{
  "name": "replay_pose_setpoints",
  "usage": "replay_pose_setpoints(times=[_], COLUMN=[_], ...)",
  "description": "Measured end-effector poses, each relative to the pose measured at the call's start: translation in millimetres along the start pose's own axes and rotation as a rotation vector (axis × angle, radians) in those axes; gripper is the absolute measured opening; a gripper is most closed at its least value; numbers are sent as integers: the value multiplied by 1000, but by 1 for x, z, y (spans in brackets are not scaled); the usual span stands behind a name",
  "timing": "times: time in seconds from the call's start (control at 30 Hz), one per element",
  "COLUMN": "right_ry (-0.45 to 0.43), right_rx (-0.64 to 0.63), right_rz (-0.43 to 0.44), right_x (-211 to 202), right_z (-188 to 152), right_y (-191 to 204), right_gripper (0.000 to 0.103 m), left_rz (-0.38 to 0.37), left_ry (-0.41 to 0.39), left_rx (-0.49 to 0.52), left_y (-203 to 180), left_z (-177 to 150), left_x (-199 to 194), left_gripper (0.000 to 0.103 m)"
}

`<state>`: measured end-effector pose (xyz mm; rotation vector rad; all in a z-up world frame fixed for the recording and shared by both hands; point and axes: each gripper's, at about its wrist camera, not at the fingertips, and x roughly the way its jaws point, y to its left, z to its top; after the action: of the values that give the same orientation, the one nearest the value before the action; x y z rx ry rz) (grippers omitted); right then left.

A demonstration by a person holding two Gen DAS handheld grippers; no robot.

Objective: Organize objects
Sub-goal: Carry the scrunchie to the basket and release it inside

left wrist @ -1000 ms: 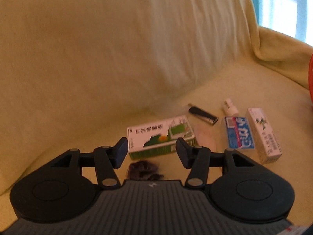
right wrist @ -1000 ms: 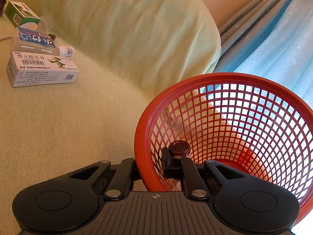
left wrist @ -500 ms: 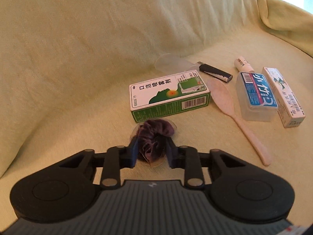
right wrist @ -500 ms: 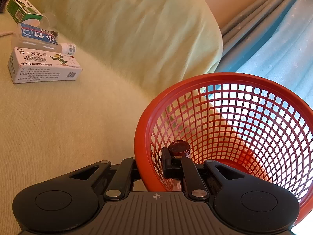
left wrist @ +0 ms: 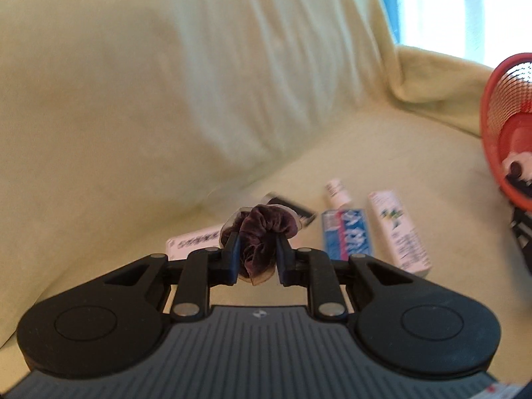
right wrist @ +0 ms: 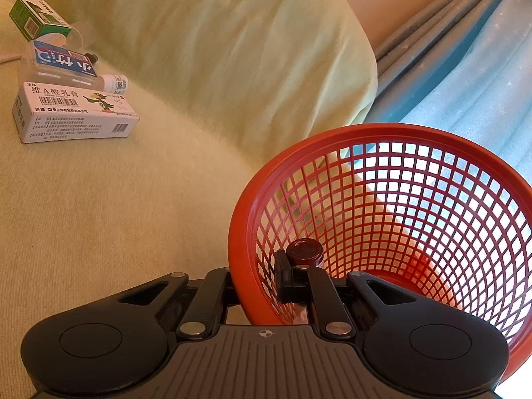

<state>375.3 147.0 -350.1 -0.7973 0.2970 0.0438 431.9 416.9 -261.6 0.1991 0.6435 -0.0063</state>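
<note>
Left wrist view: left tool (left wrist: 255, 256) is nearly closed, pads squeezing a dark purple scrunchie (left wrist: 262, 232), bunched up so no real long axis, lifted off the sofa (left wrist: 133, 99). Past it at 2 o'clock a blue-label bottle (left wrist: 345, 229) and white box (left wrist: 399, 232) lie with long axes running away from the camera. Red basket (left wrist: 498, 113) sits at 3 o'clock.

Right wrist view: right tool (right wrist: 256, 276) is clamped on the basket's (right wrist: 392, 133) rim, one finger inside, one outside. Basket's tipped, mouth facing the camera, a small dark-capped bottle (right wrist: 304, 251) inside. Boxes lie at 10 o'clock, green box (right wrist: 36, 18) farthest.
</note>
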Motion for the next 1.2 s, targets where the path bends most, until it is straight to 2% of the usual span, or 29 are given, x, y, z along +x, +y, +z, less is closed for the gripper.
replay_pose_setpoints(times=[0.4,0.6,0.9,1.2], right_ry=[0,0,0,0], right_rx=[3,6,14,18], right_rz=[0,0,0,0], right_x=[0,1,2,2], right_z=[1,1,4,6], right_y=[0,0,0,1], right_gripper=[7,7,7,7], left_rz=[-148,-233,-338,-414], left_ry=[-131,-147,-147,-129], left_rx=[-8,-23,-95,-85], left_y=[-60,-88,-110,-132], left_z=[54,67,81,85], left_x=[-16,-11,0,4], left_gripper=[18,18,17,17])
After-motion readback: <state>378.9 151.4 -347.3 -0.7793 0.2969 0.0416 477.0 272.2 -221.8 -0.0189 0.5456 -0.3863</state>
